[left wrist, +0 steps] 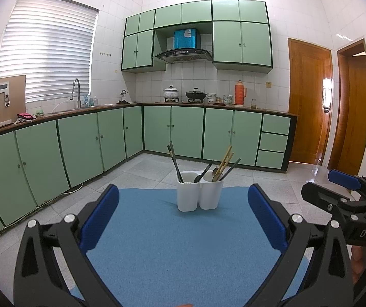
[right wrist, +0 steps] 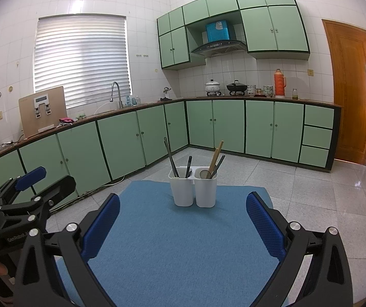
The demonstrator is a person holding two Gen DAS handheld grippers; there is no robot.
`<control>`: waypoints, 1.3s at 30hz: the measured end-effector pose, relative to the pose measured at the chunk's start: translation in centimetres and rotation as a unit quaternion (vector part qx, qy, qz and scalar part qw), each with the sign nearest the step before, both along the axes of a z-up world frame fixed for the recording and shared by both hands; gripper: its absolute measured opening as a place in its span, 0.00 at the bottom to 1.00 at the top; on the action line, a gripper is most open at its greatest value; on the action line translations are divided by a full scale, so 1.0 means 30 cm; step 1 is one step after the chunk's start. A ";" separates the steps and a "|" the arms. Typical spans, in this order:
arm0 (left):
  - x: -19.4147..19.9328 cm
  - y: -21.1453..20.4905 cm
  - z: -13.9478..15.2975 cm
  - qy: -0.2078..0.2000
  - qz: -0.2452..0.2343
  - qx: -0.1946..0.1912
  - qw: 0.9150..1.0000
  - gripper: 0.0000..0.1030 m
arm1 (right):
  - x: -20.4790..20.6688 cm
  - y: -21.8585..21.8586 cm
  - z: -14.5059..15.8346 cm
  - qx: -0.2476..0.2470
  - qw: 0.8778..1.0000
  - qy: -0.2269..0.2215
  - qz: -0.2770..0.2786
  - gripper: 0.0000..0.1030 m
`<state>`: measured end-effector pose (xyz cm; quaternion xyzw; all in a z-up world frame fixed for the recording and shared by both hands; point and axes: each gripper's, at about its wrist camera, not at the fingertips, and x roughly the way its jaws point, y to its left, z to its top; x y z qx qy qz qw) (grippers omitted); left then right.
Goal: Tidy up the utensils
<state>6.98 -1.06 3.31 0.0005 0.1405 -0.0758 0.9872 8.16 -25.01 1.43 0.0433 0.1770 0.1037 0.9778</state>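
Inspection finds the white two-compartment utensil holder (left wrist: 200,192) standing upright at the far edge of the blue mat (left wrist: 172,243), slightly above centre in both wrist views and dead ahead of both tools. My left hand-held gripper (left wrist: 183,220) is spread wide with nothing between its blue pads (left wrist: 100,220); my right hand-held gripper (right wrist: 183,222) is likewise wide and empty. The holder sits well apart from both, on the line that runs forward between each pair of fingers, so the approach is straight ahead in either case. In the right wrist view it lies a shade left of centre; in the left wrist view, a shade right. I judge neither arm clearly nearer. The long axes matter here: the dark chopsticks (left wrist: 174,162) in the left compartment lean up and to the left, the wooden utensils (left wrist: 226,158) in the right compartment lean up and to the right, and a dark-handled spoon (left wrist: 204,171) straddles the divide between compartments. No loose utensil shows on the surface. I judge the sorting near complete; any further grasp would have to close across a handle near its top, from above.
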 end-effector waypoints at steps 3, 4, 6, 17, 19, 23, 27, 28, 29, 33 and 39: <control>0.001 0.000 -0.001 0.000 0.000 0.001 1.000 0.95 | 0.000 0.003 0.000 0.000 1.000 0.001 0.000 0.94; 0.000 -0.002 -0.001 0.000 0.000 0.001 1.000 0.95 | 0.000 0.002 0.000 0.000 1.000 0.000 0.000 0.94; 0.000 0.000 0.000 0.000 0.000 0.000 1.000 0.95 | 0.000 0.002 0.000 0.000 1.000 0.000 0.000 0.94; 0.002 0.001 0.001 0.000 0.000 0.000 1.000 0.95 | 0.008 0.006 -0.002 -0.001 1.000 0.001 0.001 0.94; 0.002 0.001 0.001 0.000 0.000 0.000 1.000 0.95 | 0.009 0.006 -0.002 0.000 1.000 0.001 0.000 0.94; 0.002 0.001 0.000 0.000 0.000 0.000 1.000 0.95 | 0.009 0.004 -0.001 -0.001 1.000 0.002 0.000 0.94; -0.001 0.005 0.000 0.000 0.001 -0.001 1.000 0.95 | 0.008 0.005 -0.001 -0.001 1.000 0.001 0.000 0.94; 0.000 0.006 0.000 0.000 0.001 -0.001 1.000 0.95 | 0.008 0.006 -0.002 -0.001 1.000 0.002 0.000 0.94; -0.001 0.005 -0.001 0.000 0.001 0.000 1.000 0.95 | 0.008 0.007 -0.002 -0.001 1.000 0.002 0.000 0.94; -0.002 0.007 -0.002 0.001 0.002 0.000 1.000 0.95 | 0.008 0.003 -0.001 -0.001 1.000 0.002 0.001 0.94; -0.003 0.006 -0.001 0.001 0.004 0.000 1.000 0.95 | 0.008 0.006 0.000 -0.001 1.000 0.002 0.000 0.94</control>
